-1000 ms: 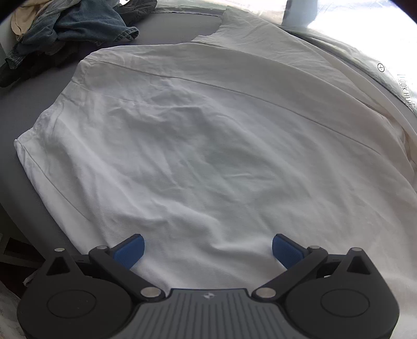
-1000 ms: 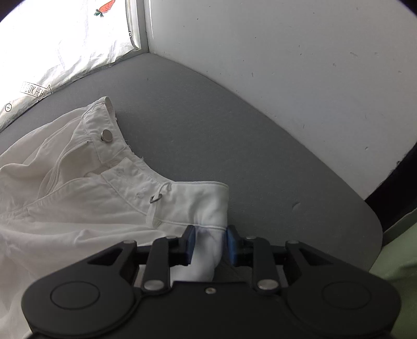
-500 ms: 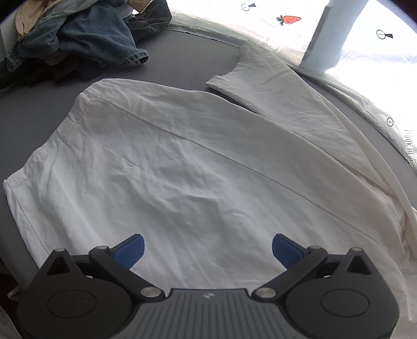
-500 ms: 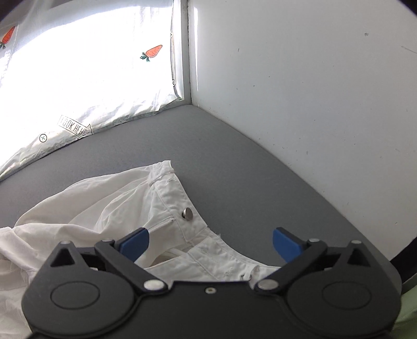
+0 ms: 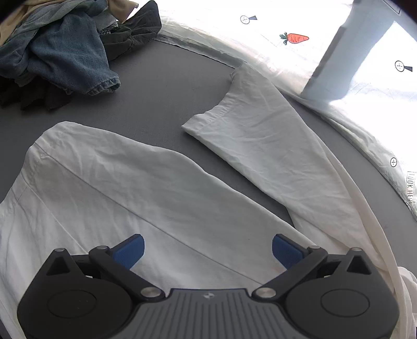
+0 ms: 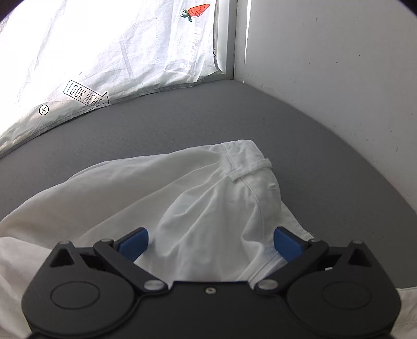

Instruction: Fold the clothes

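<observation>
Clothes pile (image 5: 57, 49) only left-wrist view

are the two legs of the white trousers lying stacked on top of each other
No, in the left wrist view the near leg and far leg of the white trousers splay apart, with bare grey surface between them.

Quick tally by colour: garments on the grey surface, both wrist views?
White: 1, trousers, waistband in the right view
Blue denim: 1
Dark: at least 1
Beige: 1, partly cropped
Total: at least 4; pile overlaps, exact count unclear.
</observation>
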### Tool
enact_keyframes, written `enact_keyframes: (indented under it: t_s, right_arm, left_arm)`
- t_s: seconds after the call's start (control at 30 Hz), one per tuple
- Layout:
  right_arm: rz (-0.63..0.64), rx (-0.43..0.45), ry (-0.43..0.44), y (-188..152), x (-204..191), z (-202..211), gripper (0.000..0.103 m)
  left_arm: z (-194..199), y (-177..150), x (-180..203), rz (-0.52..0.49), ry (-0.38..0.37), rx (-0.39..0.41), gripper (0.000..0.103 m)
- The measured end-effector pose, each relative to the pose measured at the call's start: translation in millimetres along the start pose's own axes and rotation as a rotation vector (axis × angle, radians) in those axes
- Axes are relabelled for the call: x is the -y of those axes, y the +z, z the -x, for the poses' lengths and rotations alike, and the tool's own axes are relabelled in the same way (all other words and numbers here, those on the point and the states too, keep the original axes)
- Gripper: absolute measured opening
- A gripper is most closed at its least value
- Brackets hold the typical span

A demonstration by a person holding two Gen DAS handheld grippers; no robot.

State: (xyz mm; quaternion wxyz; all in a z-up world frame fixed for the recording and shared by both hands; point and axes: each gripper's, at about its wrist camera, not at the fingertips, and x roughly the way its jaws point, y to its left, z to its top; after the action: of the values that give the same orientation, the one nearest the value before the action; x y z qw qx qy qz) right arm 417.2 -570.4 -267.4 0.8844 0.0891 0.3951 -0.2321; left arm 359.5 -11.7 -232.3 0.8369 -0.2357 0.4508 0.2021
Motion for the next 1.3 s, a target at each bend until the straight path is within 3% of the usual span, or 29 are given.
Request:
enact_keyframes:
  t_s: [0.2,0.37,0.43,0.47,0.53,0.6,0.77,0.93,1.1,1.3]
  right_arm:
    - [-0.011,0.151,-0.017,-22.4,-3.1,-5.1,0.103]
    - [-0.015,0.148,-0.012,-20.1,-1.5,-5.9,0.103]
    - [-0.014,0.148,-0.013,-19.8,-1.8,-5.8,0.103]
    - [-0.014,0.148,-0.013,-19.7,-1.8,-5.8,0.103]
    - [-0.014,0.148,-0.013,-19.7,-1.8,-5.7,0.103]
    - [-0.014,0.148,-0.013,-19.7,-1.9,-5.4,0.103]
    - [-0.014,0.149,-0.013,-19.8,-2.6,-5.0,0.103]
    - [-0.014,0.149,-0.013,-20.1,-2.6,-4.5,0.103]
    - [-0.014,0.149,-0.013,-19.8,-2.4,-5.0,0.103]
    - [-0.013,0.149,-0.013,-19.2,-1.9,-5.4,0.103]
  left_arm:
    - [-27.1,51.4,21.2,0.054,-0.052,-0.011,0.102]
    - [-45.8,87.2,61.6,0.102,-0.204,0.015,0.085]
    - [-58.5,97.0,80.3,0.125,-0.254,0.010,0.064]
    - [-64.8,101.9,89.6,0.136,-0.279,0.008,0.058]
    - [-77.7,111.2,107.8,0.158,-0.329,0.002,0.032]
    - [-89.8,114.6,118.7,0.183,-0.363,-0.011,0.016]
    - [-113.1,125.9,133.8,0.251,-0.334,-0.013,0.016]
    - [-127.6,145.6,140.2,0.198,-0.220,-0.027,0.020]
    - [-134.4,152.6,138.9,0.196,-0.196,-0.077,0.034]
    - [-149.7,159.2,145.6,0.155,-0.149,-0.135,0.038]
